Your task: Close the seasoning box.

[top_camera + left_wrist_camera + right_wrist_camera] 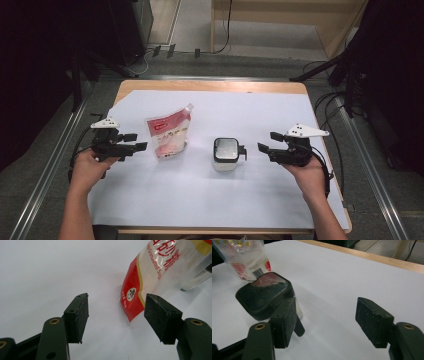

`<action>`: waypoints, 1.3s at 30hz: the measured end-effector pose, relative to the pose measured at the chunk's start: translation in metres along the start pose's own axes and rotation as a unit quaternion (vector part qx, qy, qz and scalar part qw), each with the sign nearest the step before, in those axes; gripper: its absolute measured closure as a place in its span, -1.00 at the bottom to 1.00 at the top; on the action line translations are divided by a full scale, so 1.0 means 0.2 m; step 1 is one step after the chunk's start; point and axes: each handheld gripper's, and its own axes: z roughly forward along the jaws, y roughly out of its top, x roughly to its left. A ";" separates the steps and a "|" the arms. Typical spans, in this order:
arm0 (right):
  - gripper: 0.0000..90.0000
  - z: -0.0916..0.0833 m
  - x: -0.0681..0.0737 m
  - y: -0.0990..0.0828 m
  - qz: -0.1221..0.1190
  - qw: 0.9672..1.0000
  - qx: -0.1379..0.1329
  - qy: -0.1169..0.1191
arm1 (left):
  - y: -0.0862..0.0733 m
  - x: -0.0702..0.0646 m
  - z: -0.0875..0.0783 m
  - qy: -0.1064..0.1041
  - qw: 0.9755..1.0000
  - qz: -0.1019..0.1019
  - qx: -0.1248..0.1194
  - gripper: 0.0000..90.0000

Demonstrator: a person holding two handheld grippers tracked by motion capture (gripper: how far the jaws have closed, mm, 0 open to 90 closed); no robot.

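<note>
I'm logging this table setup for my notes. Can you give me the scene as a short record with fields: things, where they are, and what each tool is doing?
surface: table covered by a white sheet
pouch: red and white sugar pouch, standing left of centre
container: clear container with a black lid, right of the pouch, apart from it
left tool: open, nothing between its jaws, just left of the pouch
right tool: open, nothing between its jaws, right of the container, not touching it
hands: one holds each tool
</note>
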 end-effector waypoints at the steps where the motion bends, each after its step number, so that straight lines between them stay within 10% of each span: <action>1: -0.29 0.00 -0.01 -0.01 0.007 1.000 0.000 -0.005 | 0.00 0.00 0.00 -0.001 1.000 0.003 0.000 -0.17; 39: -0.48 0.10 -0.23 -0.23 0.057 0.993 0.071 -0.080 | 0.00 0.00 0.08 -0.002 1.000 0.012 0.024 -0.24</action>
